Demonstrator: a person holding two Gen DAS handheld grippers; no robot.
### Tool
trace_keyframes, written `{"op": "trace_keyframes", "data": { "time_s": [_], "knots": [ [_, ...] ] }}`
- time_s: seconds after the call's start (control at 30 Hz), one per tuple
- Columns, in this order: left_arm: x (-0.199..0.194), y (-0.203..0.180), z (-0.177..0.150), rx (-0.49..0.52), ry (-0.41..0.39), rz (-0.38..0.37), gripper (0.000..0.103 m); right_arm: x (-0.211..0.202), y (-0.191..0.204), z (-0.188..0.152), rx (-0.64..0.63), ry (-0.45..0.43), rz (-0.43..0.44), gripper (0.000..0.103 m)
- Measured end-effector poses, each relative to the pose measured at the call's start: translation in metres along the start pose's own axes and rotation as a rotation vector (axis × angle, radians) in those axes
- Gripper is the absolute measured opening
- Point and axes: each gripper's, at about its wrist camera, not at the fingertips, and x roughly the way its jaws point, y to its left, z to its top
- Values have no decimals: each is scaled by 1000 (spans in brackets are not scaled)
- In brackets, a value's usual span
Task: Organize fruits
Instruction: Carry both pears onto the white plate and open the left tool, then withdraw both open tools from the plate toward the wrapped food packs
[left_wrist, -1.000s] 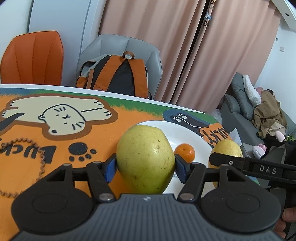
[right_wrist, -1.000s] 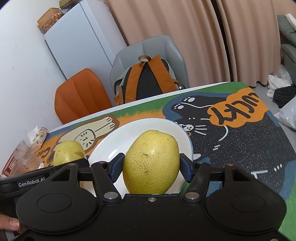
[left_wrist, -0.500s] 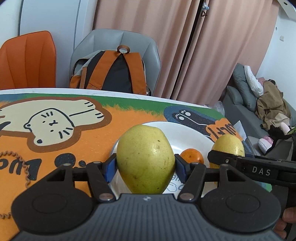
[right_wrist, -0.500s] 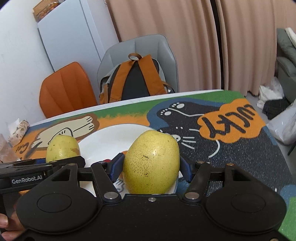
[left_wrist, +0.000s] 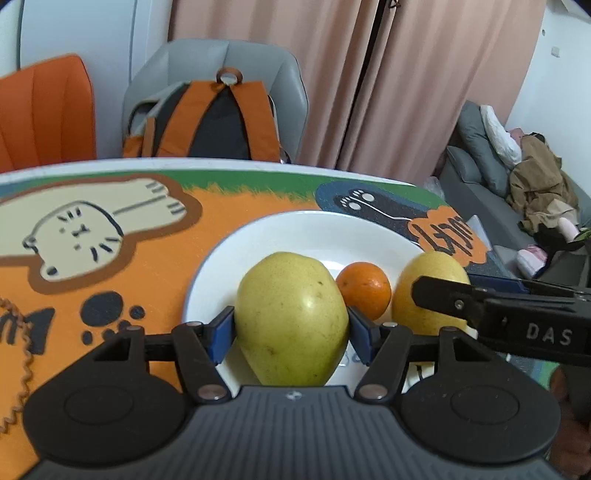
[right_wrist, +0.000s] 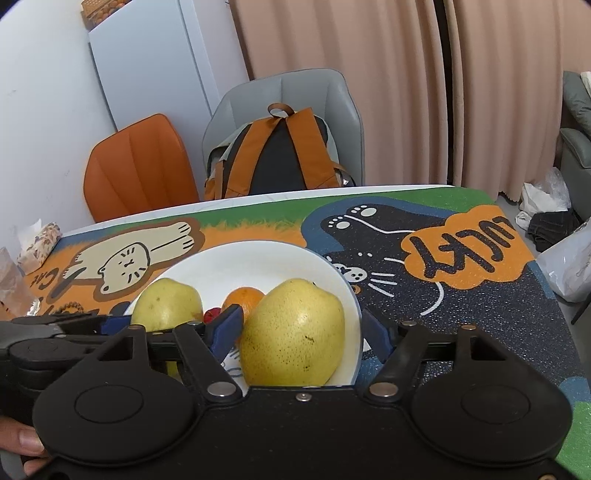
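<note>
Both grippers are over the white plate (left_wrist: 295, 229), each carrying one yellow pear.

Left gripper (left_wrist: 291, 332): jaws clenched on a pear (left_wrist: 291, 317), blue pads pressing its widest part on both sides. It sits over the plate's near-left rim.

Right gripper (right_wrist: 303, 332): its left pad touches the other pear (right_wrist: 293, 332). The right pad looks slightly off the skin, so I can't tell if it's gripping or letting go. This pear is over the plate's near-right rim.

Whether either pear rests on the plate is hidden by the gripper bodies.

An orange (left_wrist: 364, 290) lies in the plate, between and just behind the two pears. A small red thing (right_wrist: 211, 315) sits beside it; too hidden to identify.

The plate sits mid-table on the cat-print mat (right_wrist: 480, 295), closer to the near edge.

My read: fruit is being collected on the plate, pears held by the widest part so they don't roll, set either side of the orange. Drop-off step. Risk: a pear rolls off the rim or knocks the orange.
</note>
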Motion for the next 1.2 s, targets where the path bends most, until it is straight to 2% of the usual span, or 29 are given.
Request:
{"op": "trace_keyframes", "data": {
  "time_s": [0.1,0.63,0.93,1.0,1.07,1.2],
  "knots": [
    [-5,-1,2,15,-25,33,63,-3,0,-1,3,-1,-5,69],
    [-53,11,3,-53,-65,45,65,-36,3,-3,36,-35,10,69],
    [-90,13,-3,-64,-101,50,72,-62,9,-9,47,-55,28,71],
    [-96,14,-6,-69,-105,52,73,-68,11,-12,48,-59,31,72],
    [-103,15,-10,-77,-106,58,78,-75,12,-14,51,-66,32,80],
    [-116,18,-19,-93,-110,63,81,-86,13,-21,54,-73,39,82]
  ]
}}
